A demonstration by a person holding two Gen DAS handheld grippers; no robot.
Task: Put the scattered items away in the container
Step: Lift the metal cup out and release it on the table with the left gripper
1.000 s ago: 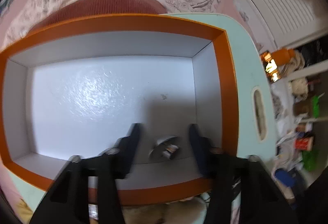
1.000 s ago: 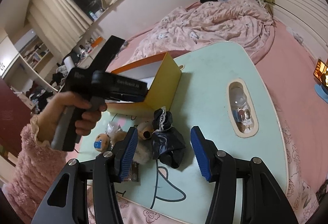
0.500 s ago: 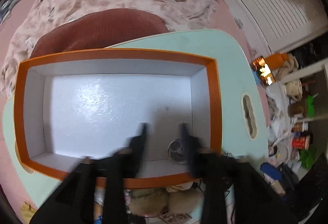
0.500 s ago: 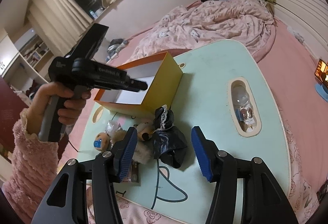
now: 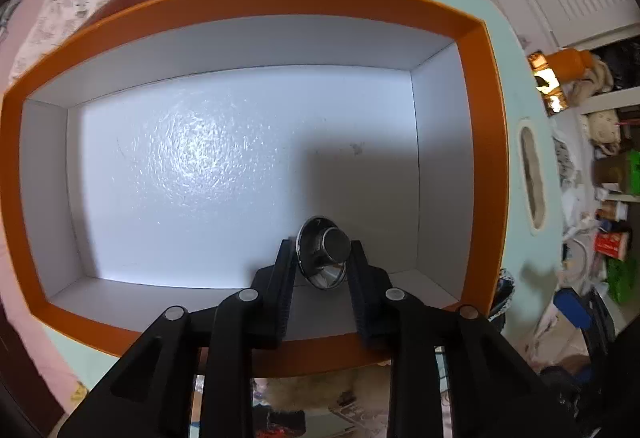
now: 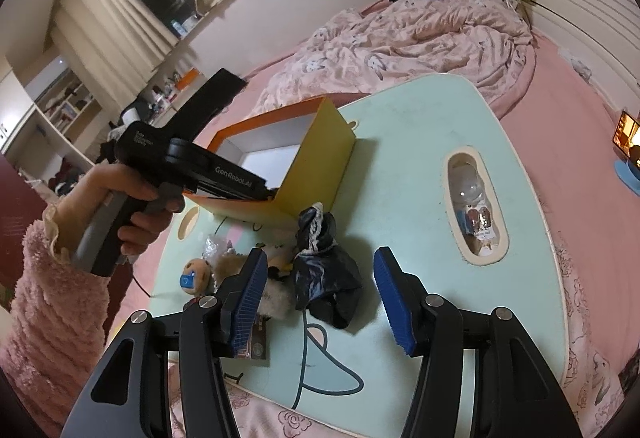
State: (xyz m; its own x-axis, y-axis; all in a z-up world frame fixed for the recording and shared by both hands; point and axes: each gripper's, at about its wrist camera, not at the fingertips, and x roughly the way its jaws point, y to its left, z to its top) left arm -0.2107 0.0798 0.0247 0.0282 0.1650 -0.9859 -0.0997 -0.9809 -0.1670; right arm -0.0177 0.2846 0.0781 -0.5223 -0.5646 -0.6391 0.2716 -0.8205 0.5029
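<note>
Disc of shiny metal (image 5: 324,254), one only, with a dark knob facing the camera and its rim tilted, lies low and right of centre in the left wrist view. It is inside the single orange-rimmed box (image 5: 480,157), near the lower right corner of the white floor. Being round, it shows no clear long axis; the box's long side runs left to right across the frame. The left gripper (image 5: 321,244) is closing, its jaws narrow, with a black pad touching each side of the disc. The right wrist view hides the disc but shows what the other cannot: a hand (image 6: 132,205) holding that gripper over the box, a pale green table (image 6: 420,125), one black cloth (image 6: 324,278) and a plush toy (image 6: 196,274). At lower centre the right gripper (image 6: 320,253) stands half wide, gripping nothing.
</note>
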